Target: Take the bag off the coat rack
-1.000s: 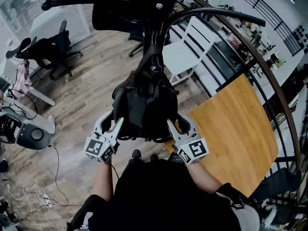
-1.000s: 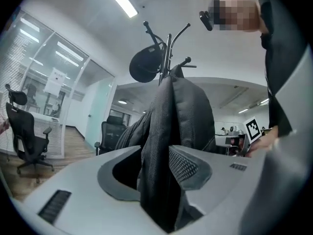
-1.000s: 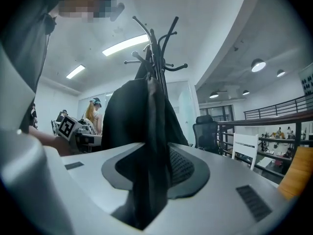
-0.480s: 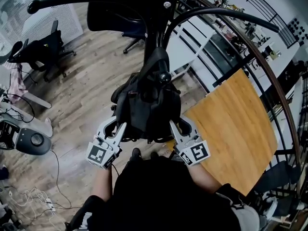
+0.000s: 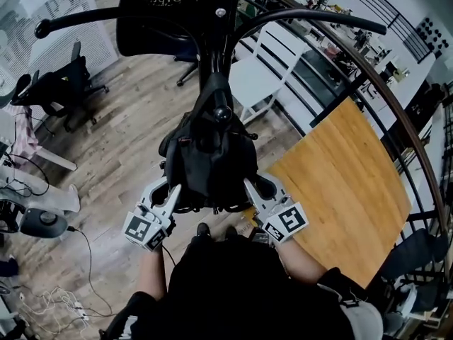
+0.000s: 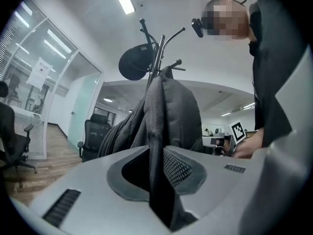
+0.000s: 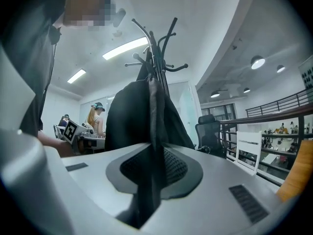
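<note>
Now the left tool and right tool have just been closing, each pinching a fold of one black woven bag, hung between them on the curved-armed rack.

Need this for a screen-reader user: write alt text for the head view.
Seen from above, a black bag hangs on a black coat rack. The left hand-held gripper and right hand-held gripper, whose jaws have just been closing, pinch its fabric from either side. Below are a wood floor and a wooden table.
</note>
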The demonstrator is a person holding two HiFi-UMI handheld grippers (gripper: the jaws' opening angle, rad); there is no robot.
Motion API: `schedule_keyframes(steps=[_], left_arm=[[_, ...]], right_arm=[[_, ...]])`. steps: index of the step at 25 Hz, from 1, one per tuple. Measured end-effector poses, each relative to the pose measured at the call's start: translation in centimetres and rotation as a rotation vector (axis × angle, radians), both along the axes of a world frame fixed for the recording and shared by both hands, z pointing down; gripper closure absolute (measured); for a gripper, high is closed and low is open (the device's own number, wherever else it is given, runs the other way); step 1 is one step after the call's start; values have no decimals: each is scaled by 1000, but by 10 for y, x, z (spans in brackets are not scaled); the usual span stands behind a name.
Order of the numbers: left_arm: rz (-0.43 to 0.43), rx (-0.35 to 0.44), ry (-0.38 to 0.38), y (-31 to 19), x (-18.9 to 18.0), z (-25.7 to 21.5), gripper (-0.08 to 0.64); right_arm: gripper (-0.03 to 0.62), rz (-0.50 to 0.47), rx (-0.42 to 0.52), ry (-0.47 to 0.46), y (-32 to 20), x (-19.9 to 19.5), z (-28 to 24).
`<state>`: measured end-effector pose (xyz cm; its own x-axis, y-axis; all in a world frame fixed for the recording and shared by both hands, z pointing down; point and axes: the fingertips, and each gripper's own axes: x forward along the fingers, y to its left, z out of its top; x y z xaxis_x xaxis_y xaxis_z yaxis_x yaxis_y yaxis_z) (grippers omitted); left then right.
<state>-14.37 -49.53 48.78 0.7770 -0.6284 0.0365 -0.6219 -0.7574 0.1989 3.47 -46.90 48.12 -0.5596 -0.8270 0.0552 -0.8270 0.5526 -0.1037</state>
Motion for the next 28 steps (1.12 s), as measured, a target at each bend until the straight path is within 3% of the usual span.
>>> schedule_keyframes(steps=[4, 7, 14, 22, 28], left_arm=[[-53, -51, 44, 0, -4, -3, 489], [-85, -28, 34, 5, -2, -8, 496], [-131, 61, -2, 27, 1, -49, 505], [-151, 104, -29, 56, -8, -104, 509], [-163, 119, -34, 93, -6, -126, 511]], right_arm=[[523, 16, -17, -85, -1, 3, -3], [534, 6, -44, -174, 2, 6, -8], [543, -54, 42, -128, 33, 2, -48], [545, -146, 100, -204, 58, -10, -109], [545, -205, 161, -200, 84, -10, -132]])
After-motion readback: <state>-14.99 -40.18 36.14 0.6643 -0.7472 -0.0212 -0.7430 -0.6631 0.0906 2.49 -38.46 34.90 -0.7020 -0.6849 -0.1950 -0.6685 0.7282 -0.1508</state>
